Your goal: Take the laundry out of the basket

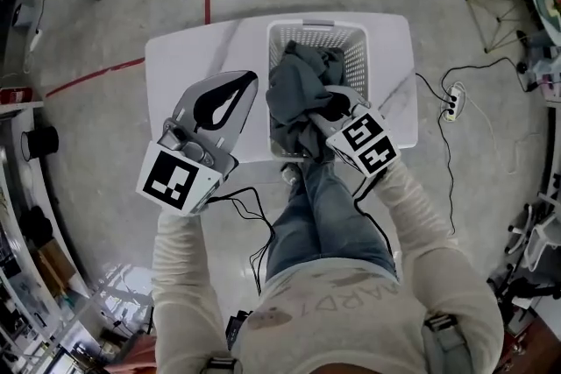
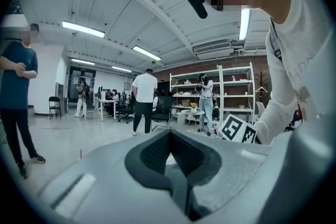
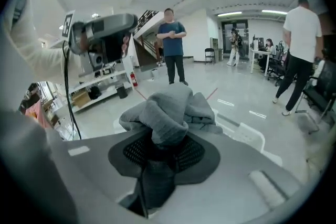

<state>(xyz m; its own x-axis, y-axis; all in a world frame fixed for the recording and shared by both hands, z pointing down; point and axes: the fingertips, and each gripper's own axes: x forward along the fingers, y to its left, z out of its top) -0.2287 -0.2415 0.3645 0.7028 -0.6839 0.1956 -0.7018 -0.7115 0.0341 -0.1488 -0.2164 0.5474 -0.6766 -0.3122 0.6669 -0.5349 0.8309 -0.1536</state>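
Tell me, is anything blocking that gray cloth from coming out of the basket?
Nothing visible does. The right hand-held gripper is shut on the gray garment, which bulges above the open-topped white basket. The left hand-held gripper is off to the side over the table, clear of the garment.

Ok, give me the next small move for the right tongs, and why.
Probably lift the right tongs higher and across toward the table: they are shut on the grey garment, which partly hangs inside the basket.
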